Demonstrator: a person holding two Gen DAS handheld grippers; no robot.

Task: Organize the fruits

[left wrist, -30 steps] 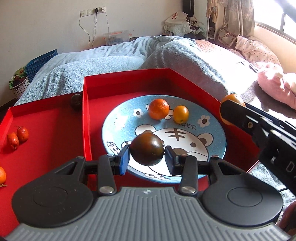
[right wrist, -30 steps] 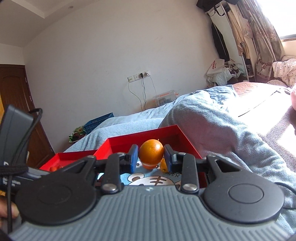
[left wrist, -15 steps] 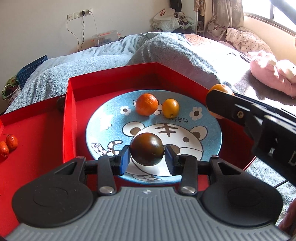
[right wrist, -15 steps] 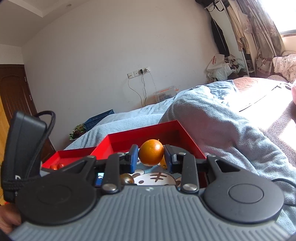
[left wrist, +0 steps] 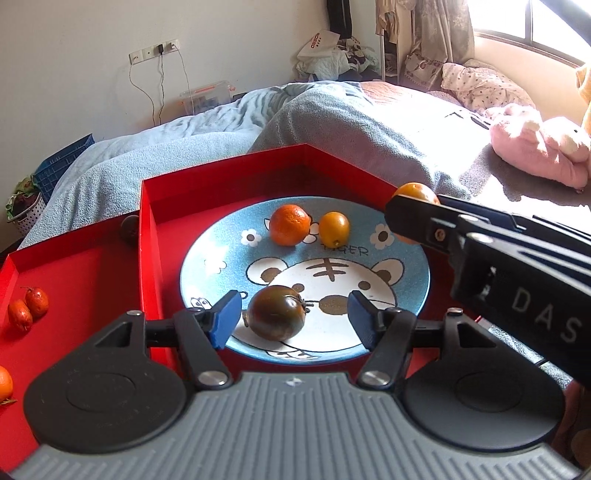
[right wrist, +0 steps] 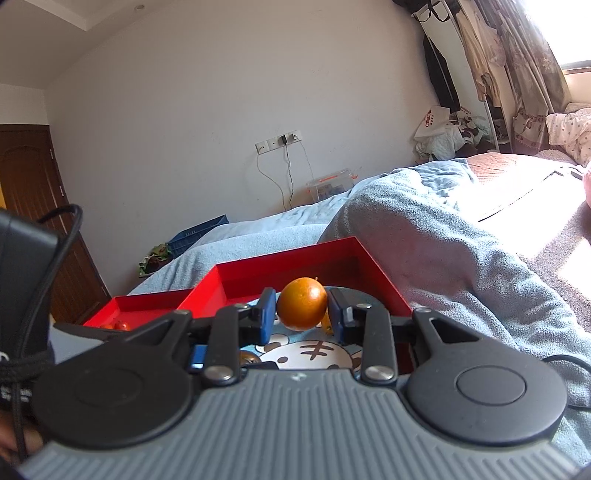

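With the dark tomato (left wrist: 275,317) lying loose on the plate's (left wrist: 207,254) near edge between the spread left claw (left wrist: 293,319), back straight out, while the right claw (right wrist: 301,319), clamping its orange fruit (right wrist: 301,303), lowers onto bare plate.

A home bedroom: a bed with a blue-grey blanket (left wrist: 229,140) stretches ahead of the tool, a pink plush toy (left wrist: 539,147) to its right, hanging clothes (right wrist: 476,62) and a curtained window (left wrist: 532,22) beyond.
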